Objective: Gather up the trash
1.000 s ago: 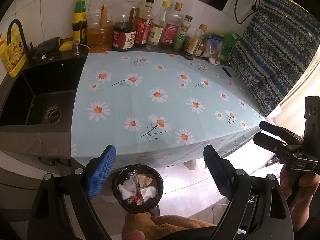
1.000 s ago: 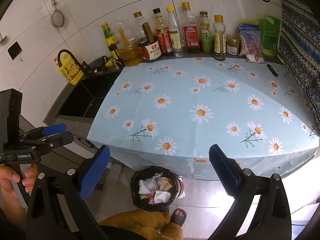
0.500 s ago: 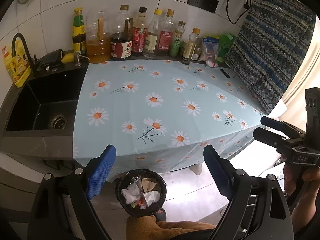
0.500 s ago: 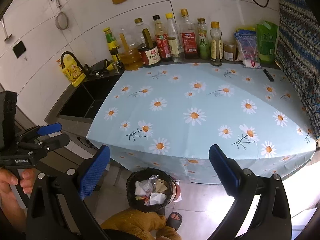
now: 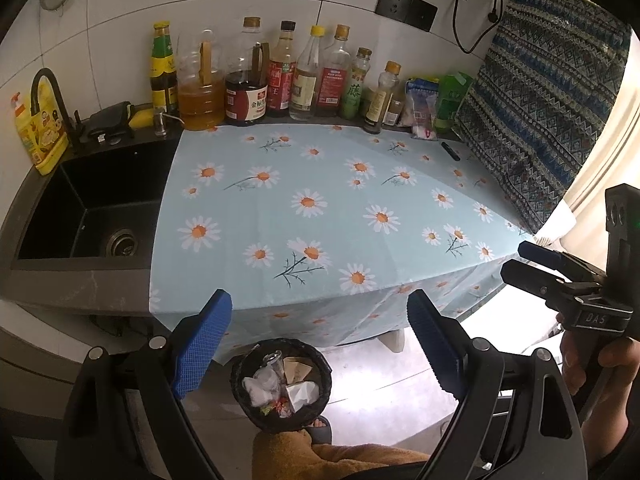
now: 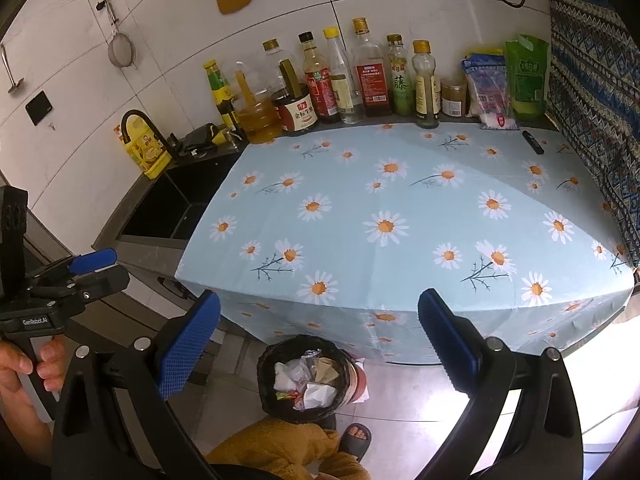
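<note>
A black trash bin (image 5: 282, 384) stands on the floor in front of the counter, holding crumpled white paper, a brown paper piece and colourful wrappers; it also shows in the right wrist view (image 6: 306, 378). My left gripper (image 5: 318, 340) is open and empty, high above the bin. My right gripper (image 6: 320, 338) is open and empty, also above the bin. Each gripper appears in the other's view: the right gripper (image 5: 520, 260) at the right edge and the left gripper (image 6: 110, 266) at the left edge, both with their jaws apart.
The counter wears a light blue daisy tablecloth (image 5: 320, 208). A row of sauce and oil bottles (image 5: 276, 80) and packets (image 5: 432, 104) lines the back wall. A black sink (image 5: 88, 208) lies to the left. A small black marker (image 5: 450, 150) lies at the back right. My foot (image 6: 356, 438) stands beside the bin.
Both grippers have pulled back and up from the counter, so the bin and counter look smaller. Both stay open and empty.
</note>
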Demonstrator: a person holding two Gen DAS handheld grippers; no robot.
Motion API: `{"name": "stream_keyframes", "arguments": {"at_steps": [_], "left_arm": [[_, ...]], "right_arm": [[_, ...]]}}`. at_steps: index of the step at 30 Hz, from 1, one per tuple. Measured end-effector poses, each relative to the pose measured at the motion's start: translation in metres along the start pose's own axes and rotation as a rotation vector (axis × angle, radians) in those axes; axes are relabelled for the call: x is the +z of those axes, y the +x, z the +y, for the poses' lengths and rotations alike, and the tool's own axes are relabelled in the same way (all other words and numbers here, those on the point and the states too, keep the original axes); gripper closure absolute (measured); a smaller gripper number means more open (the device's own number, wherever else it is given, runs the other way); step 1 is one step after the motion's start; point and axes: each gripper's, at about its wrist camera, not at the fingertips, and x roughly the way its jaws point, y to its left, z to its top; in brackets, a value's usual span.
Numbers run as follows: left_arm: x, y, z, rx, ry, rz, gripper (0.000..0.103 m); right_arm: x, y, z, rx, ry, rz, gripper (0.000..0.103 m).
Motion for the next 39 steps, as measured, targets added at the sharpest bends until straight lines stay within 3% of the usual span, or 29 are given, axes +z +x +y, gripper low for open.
{"name": "stream_keyframes", "arguments": {"at_steps": [39], "left_arm": [[-0.005,0.0008,-0.0061,-0.006,0.014,-0.006,0.016]], "right_arm": [[-0.0039,-0.0007,0.0061,-0.016,-0.031,-0.004,0.005]]}}
